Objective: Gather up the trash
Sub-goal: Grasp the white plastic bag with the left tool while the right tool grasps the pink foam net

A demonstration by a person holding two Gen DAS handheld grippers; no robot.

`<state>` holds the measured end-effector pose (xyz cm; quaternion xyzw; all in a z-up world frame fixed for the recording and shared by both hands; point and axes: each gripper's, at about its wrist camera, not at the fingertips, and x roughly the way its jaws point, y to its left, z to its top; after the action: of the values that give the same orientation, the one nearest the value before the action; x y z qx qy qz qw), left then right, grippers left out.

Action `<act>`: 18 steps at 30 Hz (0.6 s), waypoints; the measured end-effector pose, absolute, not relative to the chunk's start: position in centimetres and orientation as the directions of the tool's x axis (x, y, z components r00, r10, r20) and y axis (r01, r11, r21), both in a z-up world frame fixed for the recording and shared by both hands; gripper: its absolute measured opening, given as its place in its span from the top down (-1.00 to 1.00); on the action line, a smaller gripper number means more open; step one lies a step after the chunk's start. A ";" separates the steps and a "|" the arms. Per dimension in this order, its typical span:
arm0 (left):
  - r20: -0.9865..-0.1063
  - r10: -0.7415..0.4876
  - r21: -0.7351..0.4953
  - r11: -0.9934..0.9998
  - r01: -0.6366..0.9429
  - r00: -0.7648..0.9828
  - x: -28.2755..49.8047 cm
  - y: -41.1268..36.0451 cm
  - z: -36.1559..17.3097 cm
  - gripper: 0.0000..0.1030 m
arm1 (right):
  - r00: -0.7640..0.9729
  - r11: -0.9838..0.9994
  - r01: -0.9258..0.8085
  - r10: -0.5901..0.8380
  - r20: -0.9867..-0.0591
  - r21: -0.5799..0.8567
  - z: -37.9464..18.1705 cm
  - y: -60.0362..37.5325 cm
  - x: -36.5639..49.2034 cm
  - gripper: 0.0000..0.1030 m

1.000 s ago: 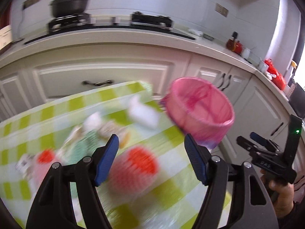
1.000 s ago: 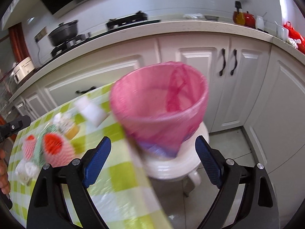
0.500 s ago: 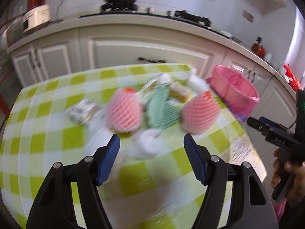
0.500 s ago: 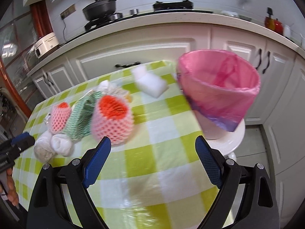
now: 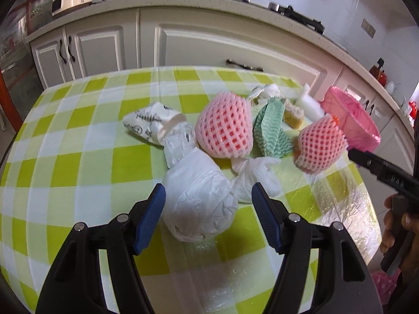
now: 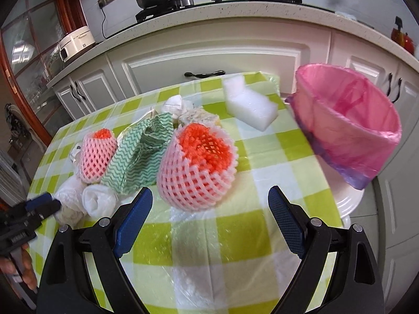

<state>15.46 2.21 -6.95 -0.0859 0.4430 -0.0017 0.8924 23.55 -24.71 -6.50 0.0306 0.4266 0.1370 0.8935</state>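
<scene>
Both views are bright with even daylight and soft, faint shadows. Fisheye distortion bows the counter edge (image 5: 235,7) and cabinet fronts (image 6: 209,55), and black vignetting fills the corners. Glare glints off the clear plastic film over the checked tablecloth (image 5: 337,191), whitest near the table's right edge. The pink-lined bin (image 6: 351,125) is smeared with motion blur, while the foam nets stay fairly sharp
</scene>
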 end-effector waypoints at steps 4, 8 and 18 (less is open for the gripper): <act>-0.821 -0.071 -0.146 0.985 -0.087 0.566 16.2 2.0 -8.4 -0.28 | 0.573 0.959 -0.221 0.274 -0.772 0.177 -7.3 -24.0 25.4 -0.65; -0.837 -0.068 -0.144 0.984 -0.100 0.544 16.5 2.2 -9.1 -0.26 | 0.553 0.959 -0.214 0.276 -0.786 0.186 -8.3 -23.5 26.9 -0.65; -0.848 -0.074 -0.157 0.981 -0.116 0.524 16.2 2.8 -9.5 0.28 | 0.514 0.944 -0.269 0.308 -0.801 0.191 -9.2 -22.4 28.0 -0.01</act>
<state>16.17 2.80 -9.51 -0.0975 0.4875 0.0123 0.8675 28.03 -22.39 -9.20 0.0212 0.4643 0.1659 0.8697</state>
